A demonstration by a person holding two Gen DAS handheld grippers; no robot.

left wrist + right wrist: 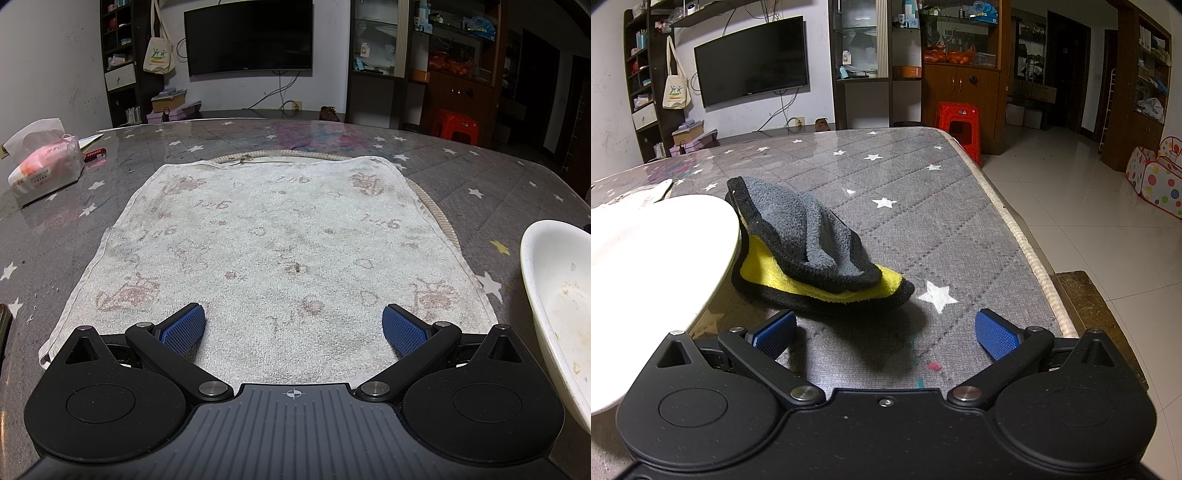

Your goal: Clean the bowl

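Grey star-print quilted cover under a glossy clear sheet tops the desk [258, 133]; a wall-mounted television and dark shelving fill the upper part of both views.

Left view: a stained white terry towel [266, 240] lies flat across centre frame. Left tongs [293, 323] spread wide over its near edge, nothing between the blue pads. The shallow white ceramic bowl [554, 295] sits at the right edge of the frame, just beside the towel, with brownish food residue on its inner wall.

Right view: the bowl [653, 251] takes the left side of the frame. A crumpled grey-and-yellow microfibre cloth with black edging [809, 247] lies touching or tucked against its rim; exact contact unclear. Right tongs [884, 328] also wide, empty, just short of the cloth's near corner.

Step judged: pick up the cloth; bowl not yet held or wiped.

Risks:
- Glossy sheet is slick; an unrestrained bowl could slide when pushed.
- Cloth is bunched, so the tongs may catch only one fold and it drags or drops.
- Desk edge runs near, right of frame.
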